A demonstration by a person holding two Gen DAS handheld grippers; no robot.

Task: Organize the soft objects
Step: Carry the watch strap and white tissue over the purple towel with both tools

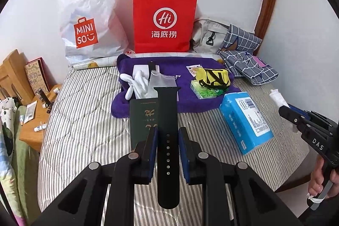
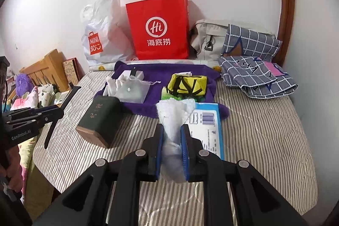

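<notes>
My left gripper (image 1: 167,137) is shut on a black watch strap (image 1: 167,118), held above the striped bed (image 1: 84,120). It shows from the side in the right wrist view (image 2: 53,113). My right gripper (image 2: 172,137) is shut on a white fluffy cloth (image 2: 174,118), above a blue box (image 2: 208,130). It shows at the right edge of the left wrist view (image 1: 285,111). A purple towel (image 1: 186,99) carries white gloves (image 1: 139,82), a mesh pouch (image 1: 163,83) and a yellow-black pouch (image 1: 213,76).
A dark green box (image 1: 144,120) and the blue box (image 1: 245,120) lie on the bed. A red paper bag (image 1: 164,20), a white Miniso bag (image 1: 91,22), a grey bag (image 1: 208,35) and checked cloth (image 1: 245,58) stand along the wall. A wooden nightstand (image 1: 36,120) is left.
</notes>
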